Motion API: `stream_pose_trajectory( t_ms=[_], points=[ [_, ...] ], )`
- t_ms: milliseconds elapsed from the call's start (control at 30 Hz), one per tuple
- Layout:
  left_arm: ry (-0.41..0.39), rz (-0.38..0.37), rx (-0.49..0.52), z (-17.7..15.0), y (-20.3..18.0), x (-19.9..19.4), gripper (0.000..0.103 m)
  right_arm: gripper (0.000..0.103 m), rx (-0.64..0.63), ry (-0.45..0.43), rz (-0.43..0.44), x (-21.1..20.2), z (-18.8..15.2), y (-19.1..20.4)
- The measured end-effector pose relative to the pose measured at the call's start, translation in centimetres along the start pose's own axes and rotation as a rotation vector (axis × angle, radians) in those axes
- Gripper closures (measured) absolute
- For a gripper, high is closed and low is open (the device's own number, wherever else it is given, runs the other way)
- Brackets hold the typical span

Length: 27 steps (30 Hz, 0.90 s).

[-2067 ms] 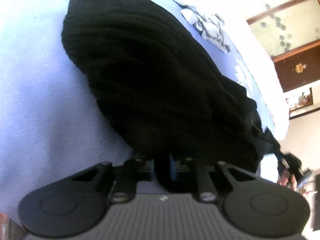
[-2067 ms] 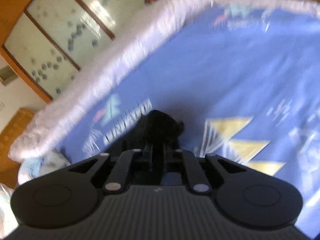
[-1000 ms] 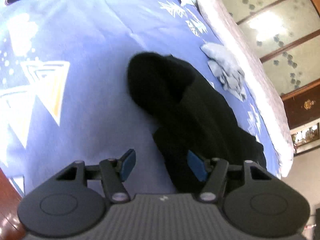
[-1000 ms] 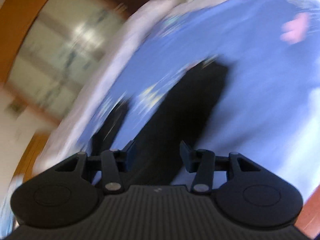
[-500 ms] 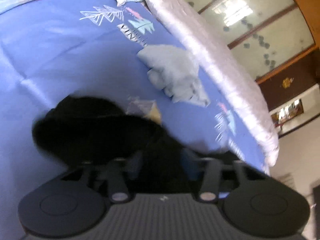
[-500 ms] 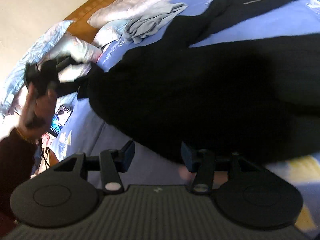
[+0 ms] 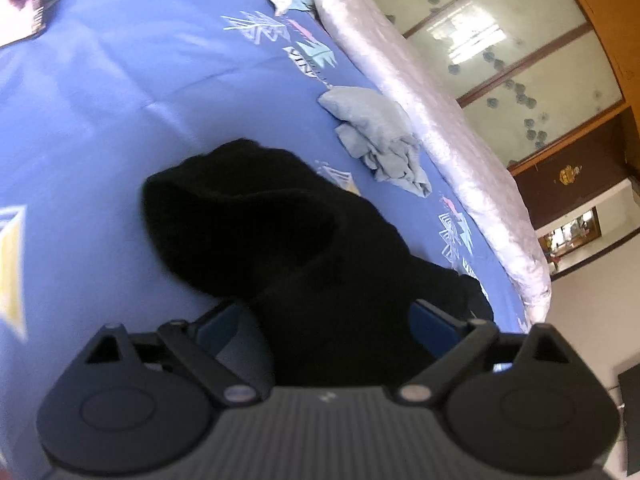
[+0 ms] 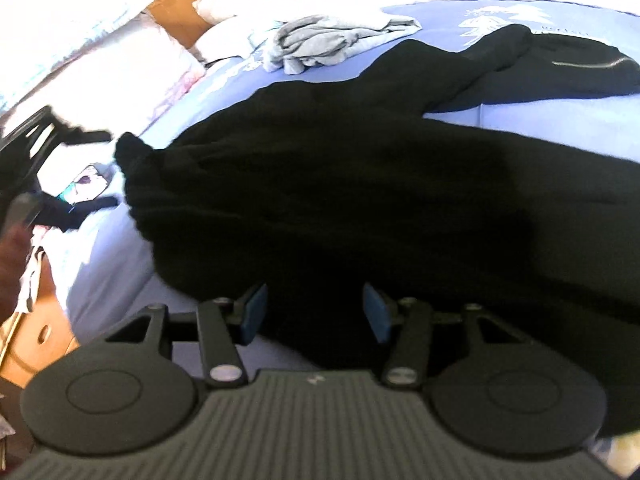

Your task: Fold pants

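Black pants (image 7: 288, 240) lie bunched on the blue bed sheet (image 7: 100, 100). In the right wrist view the pants (image 8: 360, 184) spread wide across the bed, with a leg and a zip pocket at the far right. My left gripper (image 7: 326, 326) is open, its blue-padded fingers either side of the black cloth. My right gripper (image 8: 316, 312) is open just above the near edge of the pants. The left gripper also shows at the far left of the right wrist view (image 8: 36, 136).
A crumpled grey garment (image 7: 380, 140) lies beyond the pants near a silvery quilt roll (image 7: 440, 128); it shows in the right wrist view (image 8: 320, 40) too. Pillows (image 8: 120, 60), a phone (image 8: 86, 184) and a wooden bedside unit (image 8: 36, 332) are at the left. A wardrobe (image 7: 540, 60) stands behind.
Both grippers were shut on the pants two seconds ago and have opened and let go. Both have swung round over the pants, which now lie looser on the sheet.
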<state>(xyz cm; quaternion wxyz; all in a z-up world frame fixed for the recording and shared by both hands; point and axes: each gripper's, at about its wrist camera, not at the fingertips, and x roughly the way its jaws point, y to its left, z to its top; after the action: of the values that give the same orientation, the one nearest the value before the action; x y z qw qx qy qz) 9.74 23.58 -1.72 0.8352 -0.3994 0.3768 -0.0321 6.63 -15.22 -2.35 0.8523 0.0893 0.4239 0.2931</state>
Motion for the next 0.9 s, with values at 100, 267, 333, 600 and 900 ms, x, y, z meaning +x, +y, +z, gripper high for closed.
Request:
stream_pose_trajectory(
  t_ms=[100, 267, 333, 600, 900],
  points=[
    [-0.034, 0.012, 0.013, -0.4, 0.8, -1.6, 0.008, 0.047, 0.009, -0.011, -0.017, -0.3, 0.5, 0.6],
    [0.013, 0.004, 0.028, -0.1, 0.5, -0.4, 0.017, 0.047, -0.269, -0.064, 0.057, -2.4, -0.9, 6.1],
    [0.037, -0.02, 0.054, 0.0, -0.7, 0.7, 0.022, 0.048, -0.394, -0.049, 0.1, -1.6, -1.3, 9.1],
    [0.03, -0.054, 0.111, 0.7, -3.2, 1.5, 0.022, 0.064, -0.595, 0.048, 0.031, 7.8, -1.3, 15.0],
    [0.002, -0.069, 0.035, 0.8, -1.0, 0.0, 0.018, 0.095, 0.461, -0.038, 0.311, 7.2, 7.5, 0.5]
  ],
)
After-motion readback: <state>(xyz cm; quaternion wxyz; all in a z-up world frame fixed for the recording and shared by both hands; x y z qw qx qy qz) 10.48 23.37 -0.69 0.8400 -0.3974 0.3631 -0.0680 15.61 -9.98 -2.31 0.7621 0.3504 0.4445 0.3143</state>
